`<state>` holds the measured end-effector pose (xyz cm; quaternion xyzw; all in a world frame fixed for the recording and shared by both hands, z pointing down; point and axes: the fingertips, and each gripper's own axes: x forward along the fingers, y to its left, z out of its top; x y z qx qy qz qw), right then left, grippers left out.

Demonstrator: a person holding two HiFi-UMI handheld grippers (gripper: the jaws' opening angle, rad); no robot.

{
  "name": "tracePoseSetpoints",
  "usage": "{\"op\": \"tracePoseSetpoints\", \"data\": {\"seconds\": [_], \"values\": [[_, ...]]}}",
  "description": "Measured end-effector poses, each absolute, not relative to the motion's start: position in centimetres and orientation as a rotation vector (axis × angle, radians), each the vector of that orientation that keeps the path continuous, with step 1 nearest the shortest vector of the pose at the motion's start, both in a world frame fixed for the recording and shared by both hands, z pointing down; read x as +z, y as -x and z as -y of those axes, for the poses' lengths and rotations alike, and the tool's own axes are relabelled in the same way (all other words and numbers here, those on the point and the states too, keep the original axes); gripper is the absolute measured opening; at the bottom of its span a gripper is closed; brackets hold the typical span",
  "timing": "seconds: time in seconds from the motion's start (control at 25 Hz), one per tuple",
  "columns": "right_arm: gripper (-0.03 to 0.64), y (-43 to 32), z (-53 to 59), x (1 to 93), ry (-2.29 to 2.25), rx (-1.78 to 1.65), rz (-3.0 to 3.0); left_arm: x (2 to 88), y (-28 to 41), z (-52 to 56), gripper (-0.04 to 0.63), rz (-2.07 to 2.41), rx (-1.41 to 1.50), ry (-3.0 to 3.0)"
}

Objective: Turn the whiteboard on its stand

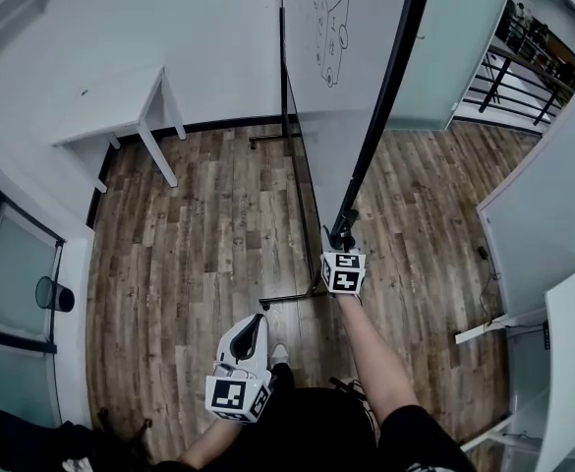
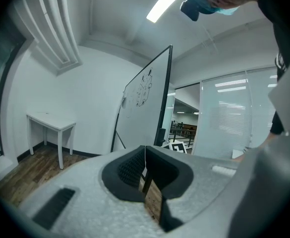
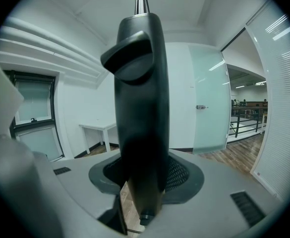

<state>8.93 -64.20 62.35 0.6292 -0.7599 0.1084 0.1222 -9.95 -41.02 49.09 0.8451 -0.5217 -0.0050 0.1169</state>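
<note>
The whiteboard [image 1: 336, 57] hangs tilted in its wheeled stand, with drawings near its top; its black frame edge [image 1: 385, 116] runs down toward me. My right gripper [image 1: 343, 249] is shut on the lower end of that black frame. In the right gripper view the black frame piece [image 3: 140, 108] fills the gap between the jaws of the right gripper [image 3: 142, 182]. My left gripper [image 1: 251, 332] hangs low by my body, apart from the board, its pads pressed together on nothing. From the left gripper [image 2: 145, 170] the whiteboard [image 2: 145, 108] stands ahead, seen nearly edge-on.
The stand's near foot bar [image 1: 292, 298] lies on the wood floor just left of my right arm. A white table [image 1: 110, 106] stands at the back left wall. A frosted glass door [image 1: 444, 57] is behind the board, and a white desk [image 1: 567, 362] is at the right.
</note>
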Motion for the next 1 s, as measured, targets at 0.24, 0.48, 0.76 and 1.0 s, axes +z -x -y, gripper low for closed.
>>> {"op": "tracePoseSetpoints", "data": {"seconds": [0.24,0.48,0.76,1.0], "values": [[0.172,-9.4,61.2,62.5,-1.827,0.322,2.216,48.9,9.7,38.4,0.018,1.537,-0.022,-2.468],[0.172,-10.3,57.3,62.8,-1.809,0.316,2.226,48.8,8.7,35.1,0.018,1.560,-0.055,-2.441],[0.172,-10.5,52.7,62.9,-1.780,0.313,2.244,48.9,7.2,30.2,0.018,1.585,-0.049,-2.439],[0.172,-11.2,49.0,62.9,-1.769,0.303,2.259,49.0,6.0,25.9,0.018,1.637,-0.033,-2.422]]}}
